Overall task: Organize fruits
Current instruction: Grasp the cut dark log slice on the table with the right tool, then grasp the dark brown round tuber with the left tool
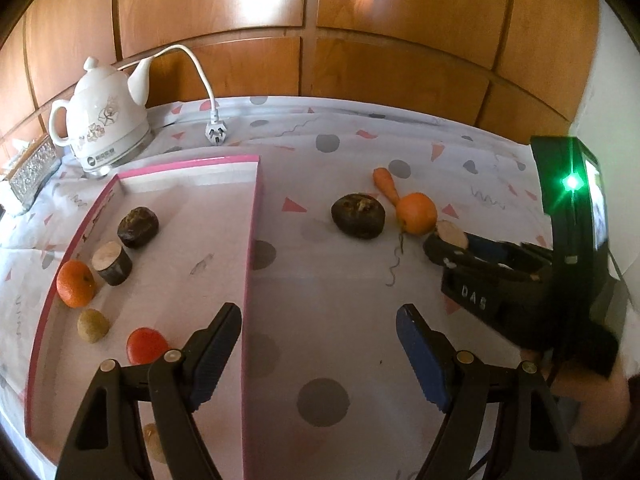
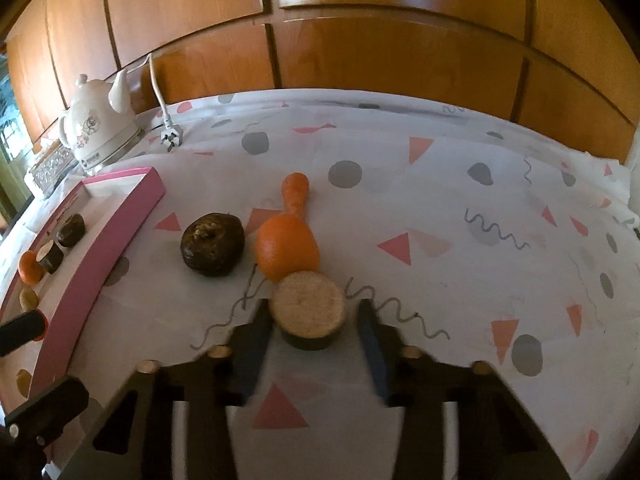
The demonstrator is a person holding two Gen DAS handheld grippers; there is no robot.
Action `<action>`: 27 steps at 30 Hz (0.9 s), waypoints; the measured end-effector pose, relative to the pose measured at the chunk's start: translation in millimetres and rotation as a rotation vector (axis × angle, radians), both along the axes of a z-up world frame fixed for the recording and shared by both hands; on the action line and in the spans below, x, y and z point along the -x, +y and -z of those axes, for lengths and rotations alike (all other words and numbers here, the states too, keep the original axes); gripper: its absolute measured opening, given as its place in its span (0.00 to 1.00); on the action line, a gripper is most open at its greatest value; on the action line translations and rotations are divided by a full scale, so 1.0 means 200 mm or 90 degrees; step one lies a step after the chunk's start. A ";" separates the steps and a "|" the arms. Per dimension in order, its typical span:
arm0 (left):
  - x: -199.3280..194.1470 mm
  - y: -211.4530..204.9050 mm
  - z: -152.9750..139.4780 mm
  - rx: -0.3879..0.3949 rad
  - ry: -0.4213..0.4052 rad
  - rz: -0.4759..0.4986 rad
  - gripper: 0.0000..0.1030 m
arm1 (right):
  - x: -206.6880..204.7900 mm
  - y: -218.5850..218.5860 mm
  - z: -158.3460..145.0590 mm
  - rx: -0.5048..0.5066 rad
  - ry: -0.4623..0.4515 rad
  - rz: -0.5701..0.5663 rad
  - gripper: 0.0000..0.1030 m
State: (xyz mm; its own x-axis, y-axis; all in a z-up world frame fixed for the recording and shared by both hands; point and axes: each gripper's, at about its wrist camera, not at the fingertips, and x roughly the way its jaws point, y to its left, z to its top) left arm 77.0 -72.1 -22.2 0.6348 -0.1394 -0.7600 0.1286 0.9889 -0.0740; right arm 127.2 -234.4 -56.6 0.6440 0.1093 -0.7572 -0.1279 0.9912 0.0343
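Patterned tablecloth covers the table. Right gripper fingers are spread, straddling a cut brown fruit without contact; an orange lies just beyond. Left gripper is wide open and empty, straddling the pink tray wall.

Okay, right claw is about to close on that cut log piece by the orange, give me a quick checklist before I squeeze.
1. Right claw open: ok, both fingers apart.
2. Log piece between the fingers: ok, roughly centred, with a gap on each side.
3. Orange out of the grip: cannot tell; it sits right against the log piece's far side.
4. Dark round fruit clear of the left finger: ok, apart.
5. Room in the pink tray: ok, bare floor along its right side.
6. Left claw out of the way: ok, open and empty above the tray's edge.
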 end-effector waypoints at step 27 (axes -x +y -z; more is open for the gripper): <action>-0.43 -0.15 0.04 -0.017 0.005 -0.018 0.78 | 0.10 -0.09 0.00 0.061 -0.012 0.080 0.35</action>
